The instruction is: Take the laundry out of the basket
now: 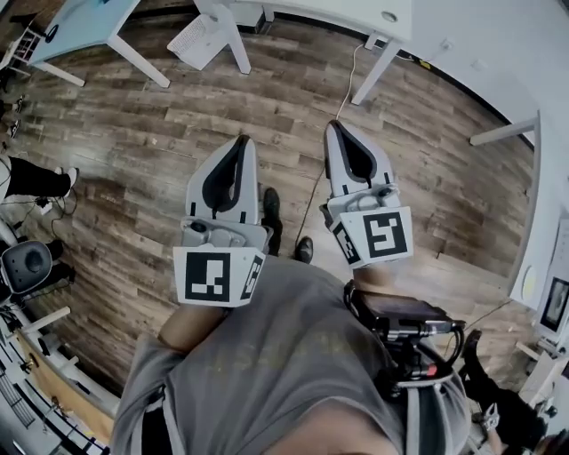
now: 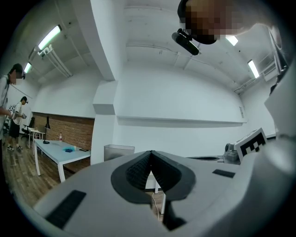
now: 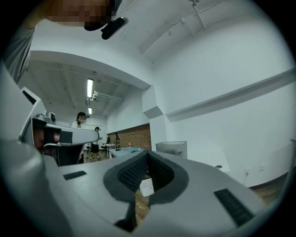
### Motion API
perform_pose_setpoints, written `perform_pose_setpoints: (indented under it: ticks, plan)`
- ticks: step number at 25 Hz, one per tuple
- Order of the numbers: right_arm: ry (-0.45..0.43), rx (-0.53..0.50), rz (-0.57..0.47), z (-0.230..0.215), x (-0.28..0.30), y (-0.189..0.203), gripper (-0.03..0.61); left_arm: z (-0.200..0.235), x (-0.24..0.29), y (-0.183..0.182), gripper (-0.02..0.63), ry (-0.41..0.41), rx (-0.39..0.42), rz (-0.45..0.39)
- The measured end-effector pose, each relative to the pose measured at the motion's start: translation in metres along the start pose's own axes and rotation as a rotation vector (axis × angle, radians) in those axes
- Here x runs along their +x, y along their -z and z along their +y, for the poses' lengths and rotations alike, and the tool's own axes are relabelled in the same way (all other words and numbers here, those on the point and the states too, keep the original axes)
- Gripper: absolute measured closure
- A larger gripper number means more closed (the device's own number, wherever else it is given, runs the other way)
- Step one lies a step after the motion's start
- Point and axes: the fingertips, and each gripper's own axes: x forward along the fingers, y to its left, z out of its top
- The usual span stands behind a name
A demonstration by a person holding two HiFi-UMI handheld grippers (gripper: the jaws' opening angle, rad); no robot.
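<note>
We stand on an open stretch of wooden floor (image 1: 151, 142). White tables (image 1: 338, 13) run along its far edge, and a bystander (image 1: 31, 182) is at its left edge. Neither the basket nor the laundry shows in any view, so the first risk is plain: we could set off the wrong way and lose time searching. Both gripper views look up at walls and ceiling and cannot help us find them.

Below us the grey shirt (image 1: 293, 355) fills the near part of the head view and hides the floor at our feet. A low basket there could be kicked or stepped on before we see it.

The left gripper (image 1: 242, 142) is held out in front of the body with its jaws pressed together and nothing between them, and its own view (image 2: 151, 155) shows the same. The right gripper (image 1: 334, 127) is beside it, a little apart, also closed and empty (image 3: 147, 155). If we reach the laundry with the jaws like this, the tips will only poke the cloth or push the basket along the floor, so they have to be spread before we go down.

A thin cable (image 1: 354, 75) trails from the far tables across the boards toward our shoe (image 1: 271, 206). In our judgement it is the likeliest thing to trip on, because a foot could catch it as we step forward.
</note>
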Motion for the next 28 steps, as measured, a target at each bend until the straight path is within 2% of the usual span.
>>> perform_pose_setpoints:
  ticks: [7, 12, 19, 28]
  plan:
    - [-0.048, -0.026, -0.01, 0.015, 0.117, -0.013, 0.571, 0.097, 0.057, -0.005, 0.604, -0.027, -0.037, -0.049]
    - [-0.046, -0.07, -0.032, 0.025, 0.165, -0.031, 0.571, 0.144, 0.083, -0.017, 0.606, -0.028, -0.053, -0.098]
    - [-0.011, -0.098, -0.027, 0.017, 0.2, -0.038, 0.571, 0.17, 0.112, -0.017, 0.604, 0.001, -0.077, -0.098]
    - [0.0, -0.093, -0.028, -0.016, 0.238, -0.035, 0.571, 0.188, 0.154, -0.003, 0.604, -0.02, -0.085, -0.064]
